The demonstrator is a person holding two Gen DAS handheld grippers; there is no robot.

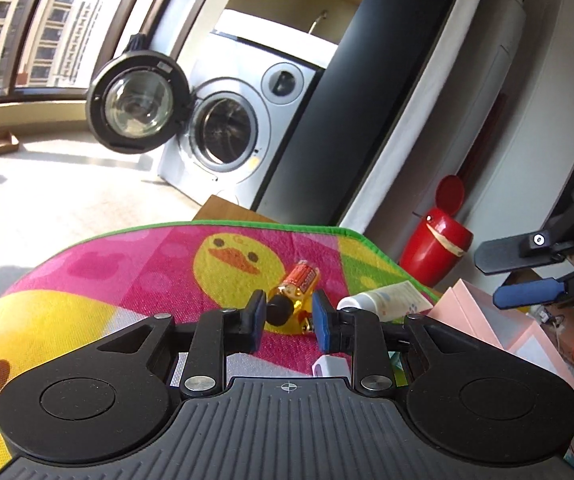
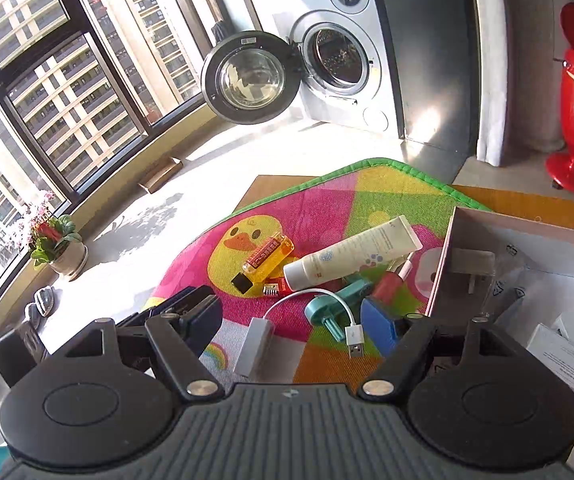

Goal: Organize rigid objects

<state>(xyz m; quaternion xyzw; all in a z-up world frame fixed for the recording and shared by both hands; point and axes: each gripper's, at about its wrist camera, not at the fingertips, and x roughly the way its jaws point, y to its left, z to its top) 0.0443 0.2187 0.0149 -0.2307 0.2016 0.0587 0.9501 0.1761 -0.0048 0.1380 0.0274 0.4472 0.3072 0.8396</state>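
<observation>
Several loose things are lying on the duck mat: a yellow case, a white tube and a USB adapter. A pick-up seems to be starting. The left gripper is hovering with its tongs nearly together and empty, so it needs opening first. The right gripper is gaping wide, carrying nothing. The pink box is holding a white plug and clear packets.

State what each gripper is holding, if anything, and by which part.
Nothing is held. The left gripper, jaws nearly shut, sits just short of the yellow battery pack and its black end; the right gripper hangs open and empty.
</observation>
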